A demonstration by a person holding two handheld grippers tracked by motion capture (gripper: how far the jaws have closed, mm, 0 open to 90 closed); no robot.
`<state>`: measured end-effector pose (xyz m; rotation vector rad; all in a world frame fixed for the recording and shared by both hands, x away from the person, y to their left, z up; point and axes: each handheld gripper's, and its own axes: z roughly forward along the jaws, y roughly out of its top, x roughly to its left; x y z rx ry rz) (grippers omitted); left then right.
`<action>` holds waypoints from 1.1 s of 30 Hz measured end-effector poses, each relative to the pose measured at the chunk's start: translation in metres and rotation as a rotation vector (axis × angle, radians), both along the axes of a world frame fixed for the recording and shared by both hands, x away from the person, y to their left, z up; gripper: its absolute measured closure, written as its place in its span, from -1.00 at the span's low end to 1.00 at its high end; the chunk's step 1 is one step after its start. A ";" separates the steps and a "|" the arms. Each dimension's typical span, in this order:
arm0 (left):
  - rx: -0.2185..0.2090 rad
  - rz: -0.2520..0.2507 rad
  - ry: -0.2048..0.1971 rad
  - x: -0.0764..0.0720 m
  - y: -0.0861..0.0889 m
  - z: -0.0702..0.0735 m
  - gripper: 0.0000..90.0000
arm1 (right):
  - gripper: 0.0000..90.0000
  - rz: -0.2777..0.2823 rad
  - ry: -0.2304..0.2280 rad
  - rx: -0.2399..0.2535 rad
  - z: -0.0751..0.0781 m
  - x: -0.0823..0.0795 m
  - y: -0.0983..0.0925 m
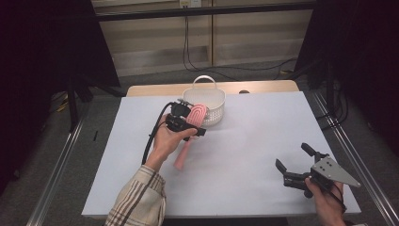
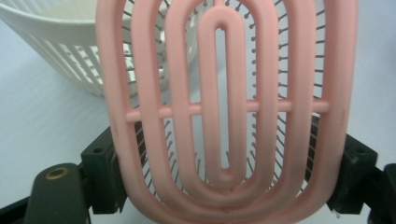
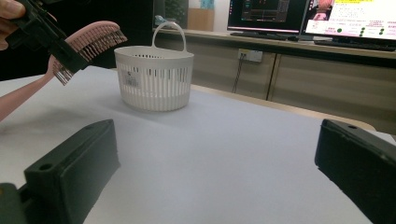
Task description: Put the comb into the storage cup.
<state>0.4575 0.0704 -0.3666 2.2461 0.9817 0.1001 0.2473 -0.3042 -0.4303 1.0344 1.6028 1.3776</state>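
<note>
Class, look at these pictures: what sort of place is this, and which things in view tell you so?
Probably a lab or office workspace: computer monitors on a back counter, a metal frame rail beside the white table, and cables trailing across the floor.

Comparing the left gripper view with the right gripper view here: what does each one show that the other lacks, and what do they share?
The left gripper view alone gives a close look at the back of the pink hairbrush: concentric oval ribs joined by a crossbar, with the left hand-held gripper clamped on both its edges.

The right gripper view alone gives the basket's handle, the monitors behind the table, the brush's handle slanting down, and the right hand-held gripper open with nothing between its jaws.

Both show the brush, the white slatted basket and the white table.
</note>
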 end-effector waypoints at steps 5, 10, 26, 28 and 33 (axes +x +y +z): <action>-0.027 0.016 -0.021 -0.002 0.003 0.005 -0.57 | -1.00 -0.001 -0.001 0.001 0.000 0.000 0.000; -0.034 0.013 -0.045 -0.004 0.006 0.007 -0.57 | -1.00 -0.001 0.000 0.000 0.000 0.000 0.000; -0.106 0.032 -0.160 -0.012 0.013 0.017 -0.57 | -1.00 -0.001 -0.002 0.003 0.000 0.000 0.000; -0.109 0.028 -0.181 -0.013 0.014 0.019 -0.57 | -1.00 -0.001 -0.002 0.003 0.000 0.000 0.000; -0.124 0.019 -0.217 -0.015 0.016 0.023 -0.57 | -1.00 -0.002 -0.002 0.003 0.000 0.000 0.000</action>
